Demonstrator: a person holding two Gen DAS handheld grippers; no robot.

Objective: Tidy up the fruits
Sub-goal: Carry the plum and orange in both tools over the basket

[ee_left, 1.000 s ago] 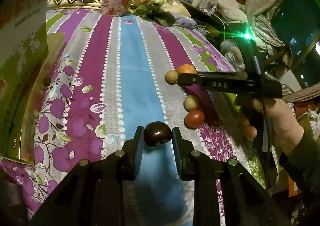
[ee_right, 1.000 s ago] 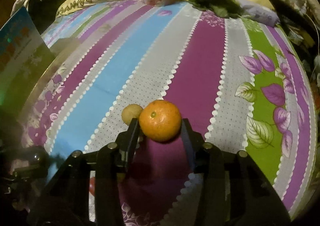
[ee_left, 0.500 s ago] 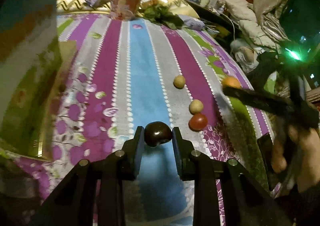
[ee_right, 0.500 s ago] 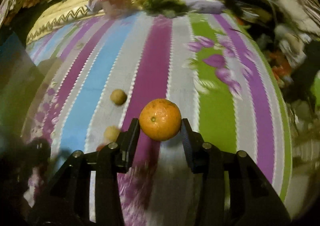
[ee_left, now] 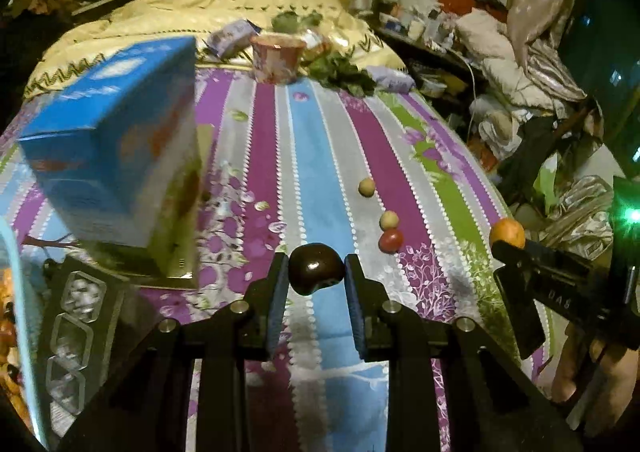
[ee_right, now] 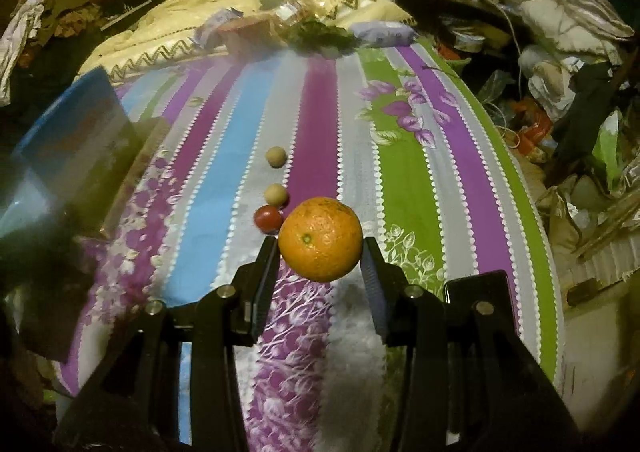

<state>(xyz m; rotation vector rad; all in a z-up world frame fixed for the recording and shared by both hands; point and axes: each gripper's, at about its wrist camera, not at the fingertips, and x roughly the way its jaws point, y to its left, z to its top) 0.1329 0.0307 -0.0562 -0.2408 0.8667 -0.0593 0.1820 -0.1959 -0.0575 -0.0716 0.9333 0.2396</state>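
Note:
My left gripper (ee_left: 316, 272) is shut on a dark purple-brown fruit (ee_left: 316, 268), held above the striped bedspread (ee_left: 320, 156). My right gripper (ee_right: 320, 248) is shut on an orange (ee_right: 320, 238), also held above the bed; it shows at the right of the left wrist view (ee_left: 507, 233). On the bedspread lie two small tan fruits (ee_left: 366, 187) (ee_left: 389, 219) and a red tomato (ee_left: 391, 240). They also show in the right wrist view: the tan fruits (ee_right: 275, 157) (ee_right: 276, 195) and the tomato (ee_right: 267, 218).
A blue carton (ee_left: 120, 172) stands at the left of the bed, with a clear plastic tray (ee_left: 76, 316) below it. A pink cup (ee_left: 276, 58), leafy greens (ee_left: 340, 72) and packets lie at the far end. A dark phone (ee_right: 480, 292) lies near the bed's right edge. Clutter fills the floor on the right.
Both grippers have drawn back and up from the bed with their fruits still held. The right gripper has swung right, away from the loose fruits. The blue carton now shows more fully.

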